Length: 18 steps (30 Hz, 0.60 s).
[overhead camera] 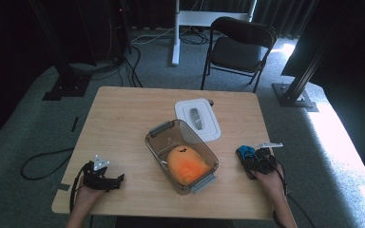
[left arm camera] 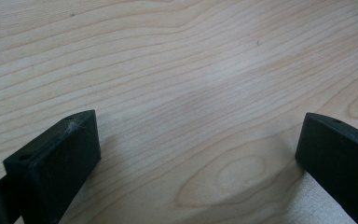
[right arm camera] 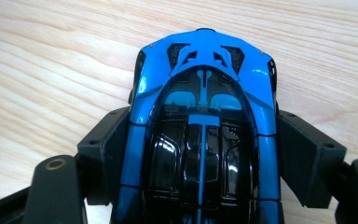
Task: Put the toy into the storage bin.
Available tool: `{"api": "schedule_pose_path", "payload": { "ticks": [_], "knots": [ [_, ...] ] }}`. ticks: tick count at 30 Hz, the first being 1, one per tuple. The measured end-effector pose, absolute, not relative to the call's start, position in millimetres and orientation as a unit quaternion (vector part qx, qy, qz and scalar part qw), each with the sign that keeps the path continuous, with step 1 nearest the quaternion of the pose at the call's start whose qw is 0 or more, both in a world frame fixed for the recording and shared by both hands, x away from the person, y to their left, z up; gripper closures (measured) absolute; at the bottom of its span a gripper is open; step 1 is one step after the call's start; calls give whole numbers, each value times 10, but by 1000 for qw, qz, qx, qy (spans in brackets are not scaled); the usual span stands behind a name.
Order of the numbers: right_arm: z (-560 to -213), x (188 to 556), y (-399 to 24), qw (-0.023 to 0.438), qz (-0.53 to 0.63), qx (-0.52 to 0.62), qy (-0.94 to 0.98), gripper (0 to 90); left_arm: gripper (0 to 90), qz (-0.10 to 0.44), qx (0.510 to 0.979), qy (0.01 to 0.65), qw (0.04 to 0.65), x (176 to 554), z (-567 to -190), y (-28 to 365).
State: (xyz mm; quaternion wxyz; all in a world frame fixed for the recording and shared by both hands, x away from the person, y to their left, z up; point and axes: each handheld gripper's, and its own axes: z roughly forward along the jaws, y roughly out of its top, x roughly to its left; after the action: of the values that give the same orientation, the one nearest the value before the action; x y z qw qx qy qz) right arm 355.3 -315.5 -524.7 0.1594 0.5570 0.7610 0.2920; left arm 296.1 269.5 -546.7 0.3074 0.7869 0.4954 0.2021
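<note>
- Right now, my right gripper clamps a blue toy car by its flanks, low over the table, right of the clear container.
- My left gripper rests near the table's front-left corner, jaws spread wide over bare wood.
- Inside the container lies an orange plush; its white lid sits just behind.

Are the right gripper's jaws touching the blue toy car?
Touching. In the right gripper view, the right gripper has a black jaw pressed flat against each side of the blue toy car, with no gap showing.
</note>
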Motion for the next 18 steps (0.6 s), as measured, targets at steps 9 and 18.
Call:
{"api": "schedule_pose_path", "payload": {
  "ticks": [9, 18],
  "knots": [
    [-4950, 3530, -3119, 175, 310, 545, 759, 249, 2, 202, 787, 495, 307, 2961, -5467, 2695],
    [-4495, 3493, -2961, 188, 326, 511, 773, 249, 2, 202, 787, 495, 307, 2961, -5467, 2695]
  ]
}}
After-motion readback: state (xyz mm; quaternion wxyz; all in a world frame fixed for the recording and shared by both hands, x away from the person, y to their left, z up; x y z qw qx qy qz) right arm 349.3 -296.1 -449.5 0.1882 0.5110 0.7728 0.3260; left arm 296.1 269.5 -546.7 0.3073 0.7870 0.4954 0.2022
